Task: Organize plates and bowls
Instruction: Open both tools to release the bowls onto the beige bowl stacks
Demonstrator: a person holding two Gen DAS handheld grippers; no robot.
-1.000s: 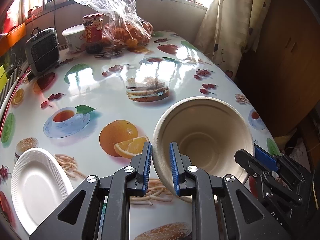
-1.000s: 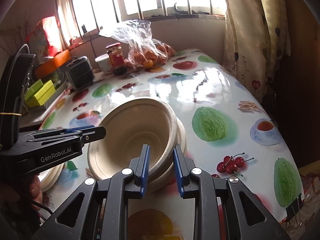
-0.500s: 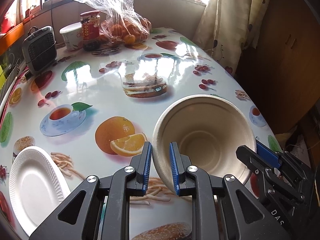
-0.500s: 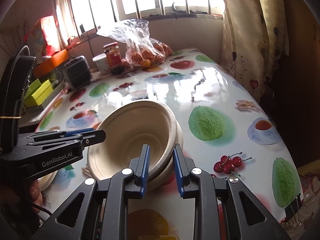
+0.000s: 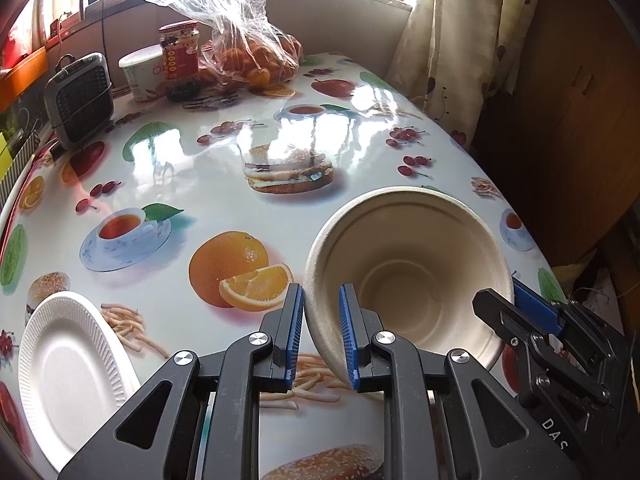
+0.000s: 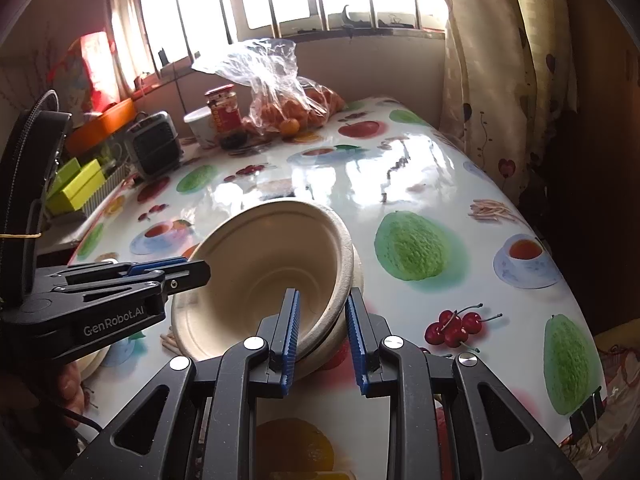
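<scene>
A beige paper bowl [image 5: 404, 264] is tilted on its side, nested in a second beige bowl [image 6: 354, 280] whose rim shows behind it in the right wrist view. My left gripper [image 5: 320, 334] straddles the bowl's left rim; its jaws stand slightly apart around the rim. My right gripper [image 6: 322, 338] straddles the rims of the stacked bowls [image 6: 260, 276] on the opposite side, jaws partly open. The right gripper's fingers [image 5: 532, 316] show at the bowl's right edge in the left wrist view; the left gripper's fingers [image 6: 160, 274] show in the right wrist view. A white paper plate [image 5: 68, 364] lies at the left.
The table [image 5: 180, 160] has a glossy fruit-print cloth. At the far end stand a small heater [image 5: 80, 100], a white tub [image 5: 140, 72], a red-lidded jar [image 5: 180, 60] and a bag of oranges [image 5: 248, 56]. A curtain [image 5: 452, 40] hangs at the right; the table edge drops off there.
Both grippers' jaws have widened a little around the bowl rims. The bowl has stayed tilted and shifted slightly. Both cameras have drawn back and risen a little.
</scene>
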